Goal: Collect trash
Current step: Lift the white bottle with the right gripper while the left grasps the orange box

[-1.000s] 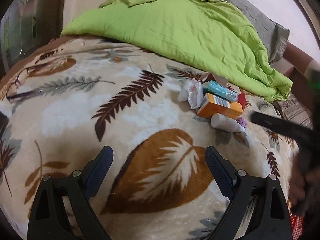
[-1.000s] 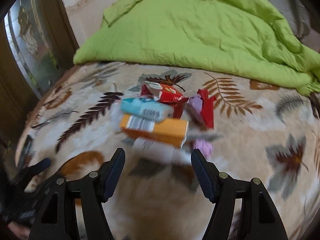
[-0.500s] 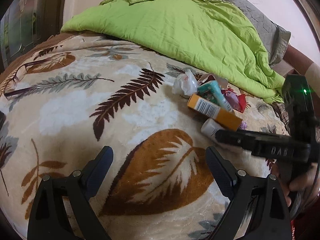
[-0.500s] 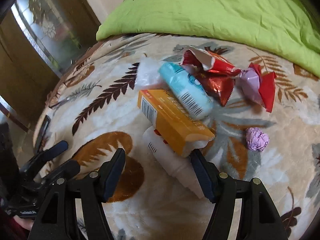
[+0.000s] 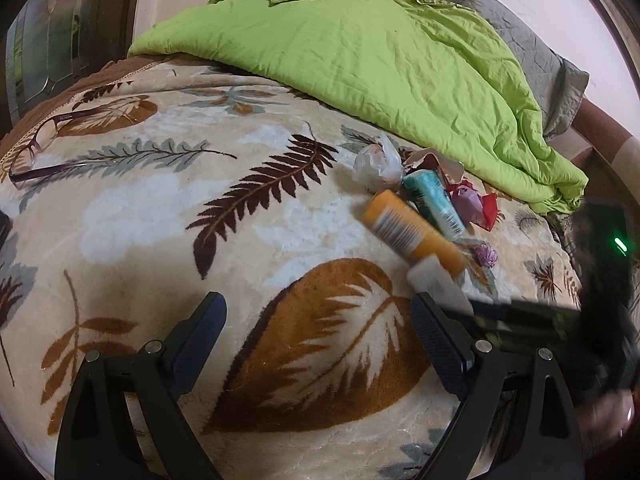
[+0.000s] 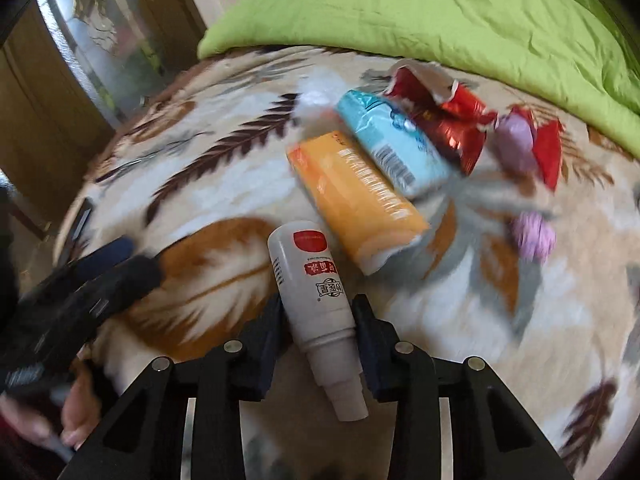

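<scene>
A white bottle [image 6: 316,300] is clamped between the fingers of the right gripper [image 6: 318,320], its nozzle pointing back toward the camera. An orange box [image 6: 356,196] is found just beyond the bottle on the leaf-patterned blanket [image 5: 160,216], with a blue packet [image 6: 394,142], red wrappers [image 6: 452,120] and a purple wad [image 6: 534,236] past it. The left gripper [image 5: 318,320] is held wide apart over the blanket, nothing between its fingers. The trash is blurred by motion in the right wrist view; labels cannot be read.
</scene>
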`<state>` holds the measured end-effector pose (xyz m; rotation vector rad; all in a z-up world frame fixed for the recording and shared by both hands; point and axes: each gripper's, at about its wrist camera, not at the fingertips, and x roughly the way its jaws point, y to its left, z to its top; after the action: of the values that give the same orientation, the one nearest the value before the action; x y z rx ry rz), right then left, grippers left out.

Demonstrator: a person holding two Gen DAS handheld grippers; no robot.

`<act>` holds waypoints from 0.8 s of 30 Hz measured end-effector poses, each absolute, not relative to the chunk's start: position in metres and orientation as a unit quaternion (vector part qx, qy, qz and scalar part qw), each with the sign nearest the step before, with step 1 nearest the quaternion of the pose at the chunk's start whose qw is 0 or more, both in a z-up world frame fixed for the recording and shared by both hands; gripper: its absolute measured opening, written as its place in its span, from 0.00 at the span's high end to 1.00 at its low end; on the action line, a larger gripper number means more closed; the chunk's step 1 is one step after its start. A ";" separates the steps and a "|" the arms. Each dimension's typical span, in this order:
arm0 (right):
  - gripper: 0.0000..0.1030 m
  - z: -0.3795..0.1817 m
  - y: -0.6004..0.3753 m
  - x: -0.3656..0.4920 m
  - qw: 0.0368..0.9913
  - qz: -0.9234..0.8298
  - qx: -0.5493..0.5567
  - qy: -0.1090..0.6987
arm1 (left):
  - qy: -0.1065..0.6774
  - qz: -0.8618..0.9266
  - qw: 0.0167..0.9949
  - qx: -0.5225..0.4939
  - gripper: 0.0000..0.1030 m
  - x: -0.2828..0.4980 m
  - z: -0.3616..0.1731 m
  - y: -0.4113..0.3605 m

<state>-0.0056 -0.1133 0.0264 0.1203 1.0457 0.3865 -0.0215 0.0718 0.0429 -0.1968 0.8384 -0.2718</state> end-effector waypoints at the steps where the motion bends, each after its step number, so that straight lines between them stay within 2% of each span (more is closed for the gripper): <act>1: 0.63 0.027 -0.112 -0.017 0.846 0.186 0.064 0.495 | 0.406 -0.133 0.900 -0.094 0.10 -0.022 0.043 0.071; 9: 0.63 0.035 -0.159 -0.078 0.887 0.083 0.152 0.429 | 0.438 -0.176 0.875 -0.106 0.10 -0.015 0.036 0.063; 16: 0.64 0.049 -0.176 -0.080 0.913 0.035 0.153 0.375 | 0.501 -0.213 0.812 -0.209 0.11 0.022 0.029 0.041; 19: 0.65 0.057 -0.180 -0.082 0.922 0.024 0.150 0.356 | 0.526 -0.192 0.794 -0.236 0.22 0.047 0.025 0.027; 24: 0.65 0.060 -0.188 -0.089 0.923 0.023 0.165 0.346 | 0.542 -0.153 0.794 -0.228 0.26 0.079 0.021 -0.003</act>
<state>-0.0893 -0.1885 0.0598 0.3396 0.7096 0.0481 0.0792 -0.0034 0.0207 -0.4903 1.1658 -0.3290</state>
